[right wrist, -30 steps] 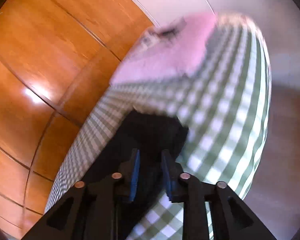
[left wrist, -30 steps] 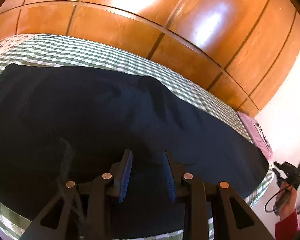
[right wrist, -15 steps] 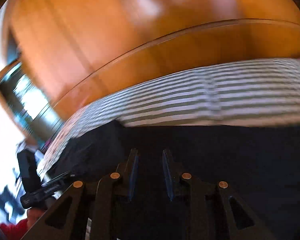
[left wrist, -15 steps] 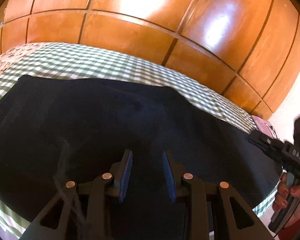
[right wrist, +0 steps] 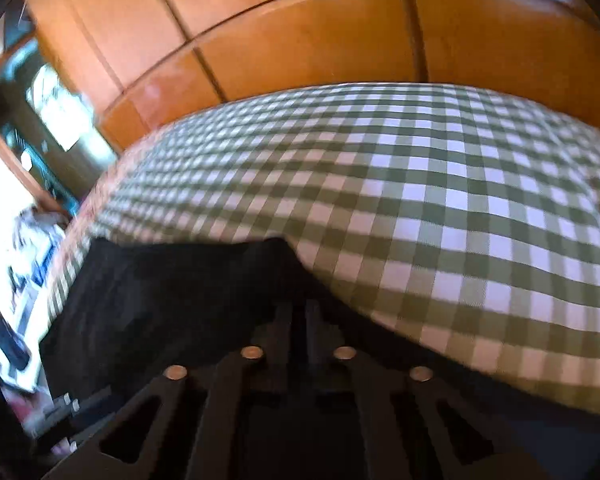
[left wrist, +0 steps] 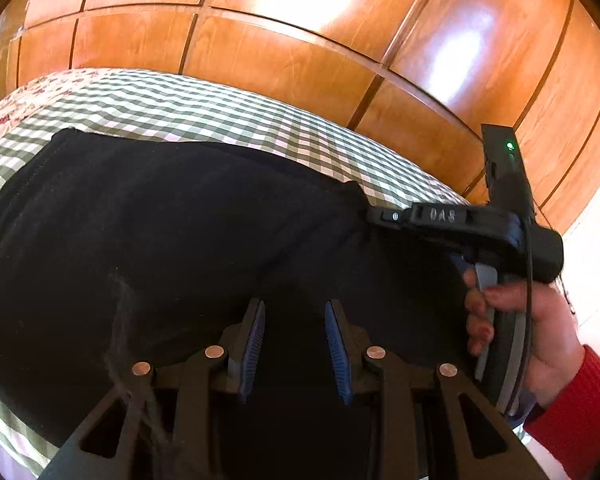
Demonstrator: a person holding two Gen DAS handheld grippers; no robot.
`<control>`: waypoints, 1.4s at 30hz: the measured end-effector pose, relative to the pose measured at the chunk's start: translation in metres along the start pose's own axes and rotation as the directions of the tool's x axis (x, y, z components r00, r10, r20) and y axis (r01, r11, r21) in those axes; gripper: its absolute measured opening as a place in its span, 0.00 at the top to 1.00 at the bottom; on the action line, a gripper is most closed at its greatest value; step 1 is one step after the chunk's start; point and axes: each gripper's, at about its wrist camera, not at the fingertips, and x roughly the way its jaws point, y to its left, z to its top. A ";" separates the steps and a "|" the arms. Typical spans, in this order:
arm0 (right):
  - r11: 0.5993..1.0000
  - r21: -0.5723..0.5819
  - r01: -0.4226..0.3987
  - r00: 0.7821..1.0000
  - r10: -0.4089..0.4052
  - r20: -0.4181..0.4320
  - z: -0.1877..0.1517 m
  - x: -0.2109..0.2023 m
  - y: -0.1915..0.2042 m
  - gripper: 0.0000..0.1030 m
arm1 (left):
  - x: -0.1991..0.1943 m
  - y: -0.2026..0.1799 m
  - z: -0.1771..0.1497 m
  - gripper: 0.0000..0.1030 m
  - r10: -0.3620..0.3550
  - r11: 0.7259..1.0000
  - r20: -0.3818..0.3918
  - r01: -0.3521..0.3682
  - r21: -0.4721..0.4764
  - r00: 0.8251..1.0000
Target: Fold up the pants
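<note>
Dark navy pants (left wrist: 160,240) lie spread over a green-and-white checked bed cover (left wrist: 204,112). My left gripper (left wrist: 296,316) is open and empty, its blue pads just above the cloth. The right gripper (left wrist: 384,216) shows in the left wrist view, held by a hand in a red sleeve, its tip at the pants' far right edge. In the right wrist view the right gripper (right wrist: 299,312) is shut on a fold of the pants (right wrist: 172,300), and that end is lifted and carried over the rest. This view is blurred.
A wall of glossy wooden wardrobe panels (left wrist: 300,60) runs behind the bed. A floral cloth (left wrist: 16,104) lies at the bed's far left. A mirror or doorway (right wrist: 40,120) and clutter show at the left of the right wrist view.
The right gripper swung from the pillow end of the bed leftward across the pants with their edge in its grip. The left gripper stayed open and shifted only slightly.
</note>
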 end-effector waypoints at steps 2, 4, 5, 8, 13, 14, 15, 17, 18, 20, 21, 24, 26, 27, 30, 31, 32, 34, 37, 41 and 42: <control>0.999 0.036 -0.028 0.999 0.027 0.026 0.000 0.002 -0.006 1.00 | 0.001 -0.002 0.000 0.70 0.007 1.000 0.005 -0.007 0.012 1.000; 0.999 0.030 -0.033 0.999 0.032 0.044 -0.002 -0.002 -0.005 1.00 | 0.000 -0.001 0.000 0.70 0.004 1.000 0.009 -0.004 0.009 1.000; 0.999 0.033 -0.040 0.998 0.038 0.059 -0.003 -0.006 -0.006 1.00 | 0.000 -0.001 0.001 0.70 -0.002 1.000 0.009 0.002 0.002 1.000; 0.996 0.067 -0.051 0.990 0.042 0.132 -0.007 -0.029 -0.009 0.95 | -0.005 0.008 0.006 0.70 -0.007 1.000 0.020 0.007 -0.025 1.000; 0.995 0.085 -0.044 0.986 0.029 0.165 -0.041 -0.085 -0.012 0.92 | -0.015 0.039 0.020 0.70 0.127 0.988 0.074 -0.120 -0.099 0.989; 0.996 0.081 -0.023 0.987 0.010 0.163 -0.048 -0.091 -0.013 0.92 | -0.015 0.049 0.022 0.70 0.141 0.983 0.069 -0.131 -0.130 0.988; 0.997 0.078 0.009 0.986 -0.022 0.163 -0.058 -0.099 -0.016 0.92 | -0.016 0.060 0.024 0.70 0.152 0.976 0.065 -0.139 -0.170 0.986; 0.994 0.086 0.070 0.982 -0.083 0.167 -0.075 -0.111 -0.025 0.92 | -0.020 0.080 0.026 0.70 0.171 0.960 0.073 -0.150 -0.235 0.983; 0.990 0.096 0.101 0.980 -0.115 0.161 -0.081 -0.116 -0.032 0.92 | -0.022 0.086 0.027 0.70 0.189 0.954 0.078 -0.164 -0.251 0.979; 0.979 0.132 0.157 0.972 -0.177 0.153 -0.091 -0.124 -0.049 0.92 | -0.025 0.094 0.029 0.70 0.231 0.944 0.085 -0.202 -0.262 0.969; 0.976 0.163 0.146 0.971 -0.173 0.163 -0.096 -0.129 -0.060 0.92 | -0.027 0.097 0.029 0.71 0.246 0.938 0.085 -0.216 -0.271 0.965; 0.961 0.266 0.073 0.965 -0.136 0.226 -0.107 -0.155 -0.083 0.91 | -0.029 0.092 0.029 0.70 0.252 0.934 0.090 -0.218 -0.283 0.964; 0.951 0.303 0.065 0.951 -0.151 0.269 -0.115 -0.176 -0.093 0.72 | -0.030 0.085 0.026 0.69 0.236 0.940 0.095 -0.203 -0.275 0.967; 0.943 0.324 0.072 0.942 -0.171 0.288 -0.120 -0.188 -0.098 0.66 | -0.031 0.080 0.024 0.69 0.207 0.947 0.094 -0.175 -0.267 0.974; 0.918 0.386 0.088 0.920 -0.223 0.322 -0.138 -0.220 -0.115 0.58 | -0.024 0.056 0.019 0.66 0.115 0.972 0.069 -0.098 -0.215 0.991; 0.908 0.407 0.095 0.914 -0.241 0.326 -0.144 -0.230 -0.123 0.58 | -0.022 0.049 0.017 0.64 0.091 0.978 0.064 -0.077 -0.194 0.994; 0.896 0.432 0.104 0.906 -0.264 0.330 -0.153 -0.241 -0.131 0.58 | -0.020 0.043 0.016 0.60 0.068 0.984 0.059 -0.057 -0.172 0.996; 0.865 0.487 0.121 0.888 -0.314 0.337 -0.170 -0.264 -0.148 0.58 | -0.017 0.026 0.012 0.54 0.017 0.993 0.047 -0.012 -0.114 0.999; 0.816 0.555 0.162 0.858 -0.394 0.329 -0.194 -0.293 -0.169 0.57 | -0.013 0.010 0.008 0.48 -0.020 0.998 0.037 0.022 -0.056 0.999; 0.712 0.683 0.163 0.818 -0.485 0.310 -0.227 -0.328 -0.202 0.55 | -0.008 -0.004 0.001 0.48 -0.025 0.999 0.018 0.026 -0.027 1.000; 0.691 0.706 0.155 0.811 -0.497 0.309 -0.233 -0.334 -0.208 0.55 | -0.006 -0.003 0.002 0.47 -0.022 1.000 0.020 0.022 -0.022 1.000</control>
